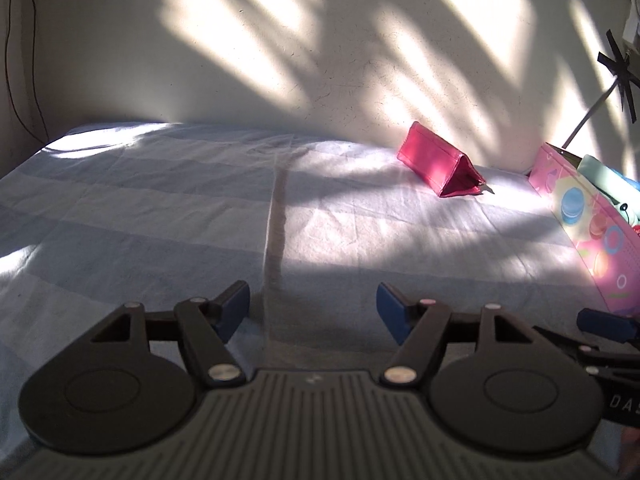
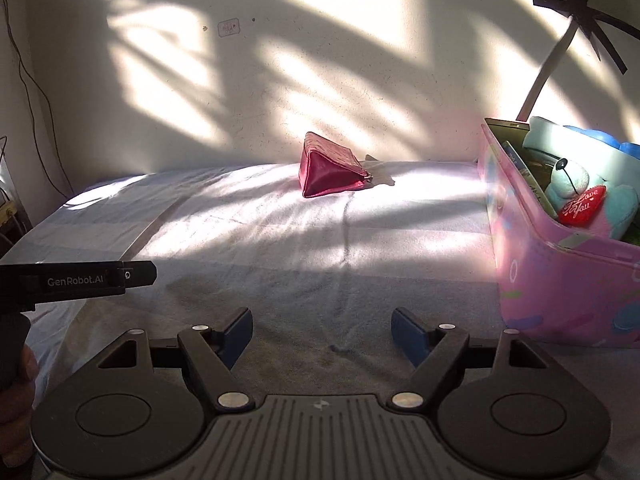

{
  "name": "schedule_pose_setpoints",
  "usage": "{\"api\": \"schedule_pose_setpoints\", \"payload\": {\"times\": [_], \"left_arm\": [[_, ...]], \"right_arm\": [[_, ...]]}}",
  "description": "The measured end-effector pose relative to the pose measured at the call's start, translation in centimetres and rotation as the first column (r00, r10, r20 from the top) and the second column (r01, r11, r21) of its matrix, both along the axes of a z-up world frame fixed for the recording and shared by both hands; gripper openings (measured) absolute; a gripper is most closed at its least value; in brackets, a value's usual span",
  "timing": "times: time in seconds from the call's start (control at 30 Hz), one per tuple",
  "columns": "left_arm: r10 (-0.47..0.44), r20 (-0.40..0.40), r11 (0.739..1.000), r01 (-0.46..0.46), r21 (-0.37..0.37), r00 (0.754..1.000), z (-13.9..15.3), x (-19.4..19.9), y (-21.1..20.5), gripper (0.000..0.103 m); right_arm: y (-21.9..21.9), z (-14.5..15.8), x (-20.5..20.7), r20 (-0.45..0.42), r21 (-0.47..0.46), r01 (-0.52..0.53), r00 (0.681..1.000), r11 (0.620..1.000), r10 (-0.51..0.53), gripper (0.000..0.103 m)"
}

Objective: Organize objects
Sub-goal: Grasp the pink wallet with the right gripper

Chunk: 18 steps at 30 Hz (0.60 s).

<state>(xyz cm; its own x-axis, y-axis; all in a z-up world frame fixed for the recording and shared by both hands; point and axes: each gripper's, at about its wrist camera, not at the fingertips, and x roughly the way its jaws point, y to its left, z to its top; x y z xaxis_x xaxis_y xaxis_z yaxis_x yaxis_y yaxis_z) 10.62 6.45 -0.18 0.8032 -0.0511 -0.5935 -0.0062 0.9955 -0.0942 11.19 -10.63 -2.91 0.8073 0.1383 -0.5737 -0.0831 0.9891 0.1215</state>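
Both the left gripper (image 1: 312,308) and right gripper (image 2: 322,332) are wide open, holding nothing. The pouch (image 2: 332,170) sits mid-frame, the box (image 2: 560,280) at right. The soft pouch might slip out if pinched badly.

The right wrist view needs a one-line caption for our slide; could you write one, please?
Open right tool faces a pink pouch on the sunlit bed, beside a pink box holding a plush toy.

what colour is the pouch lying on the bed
The triangular fabric pouch is deep pink; clearest in the right wrist view.

A pouch (image 2: 332,172) lies on the bed (image 2: 280,240) by the wall, left of a box (image 2: 560,280) (toys inside).
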Motion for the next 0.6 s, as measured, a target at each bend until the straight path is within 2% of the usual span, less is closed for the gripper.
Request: {"api": "schedule_pose_setpoints", "payload": {"times": [0.17,0.23,0.27,0.37,0.4,0.5,0.6], "left_arm": [[0.046,-0.014,0.997,-0.046,-0.057,0.999,0.0,0.4,1.5,0.072],[0.046,-0.017,0.996,-0.047,-0.081,0.999,0.0,0.6,1.9,0.074],[0.043,-0.017,0.996,-0.044,-0.083,0.999,-0.1,0.6,1.8,0.075],[0.038,-0.017,0.997,-0.039,-0.073,0.999,-0.1,0.6,1.5,0.077],[0.035,-0.017,0.997,-0.036,-0.071,0.999,-0.1,0.7,1.5,0.077],[0.03,-0.018,0.997,-0.032,-0.075,0.999,-0.1,0.7,1.6,0.079],[0.028,-0.018,0.996,-0.029,-0.079,0.999,0.0,0.9,1.7,0.081]], "right_arm": [[-0.5,0.2,5.3,0.001,0.075,-0.01,1.0,0.997,0.01,0.076],[-0.6,0.4,8.0,-0.001,0.11,-0.036,0.999,0.993,0.036,0.082],[-0.6,0.5,9.4,0.008,0.107,-0.043,0.999,0.993,0.043,0.082],[-0.3,1.0,13.2,0.057,0.007,-0.025,0.998,1.0,0.025,0.09],[-0.4,1.0,14.5,0.055,-0.001,-0.027,0.998,1.0,0.027,0.091],[-0.8,0.7,17.8,0.004,0.047,-0.063,0.998,0.997,0.062,0.092],[0.0,-0.1,20.0,-0.034,-0.002,-0.046,0.998,0.999,0.046,0.095]]}}
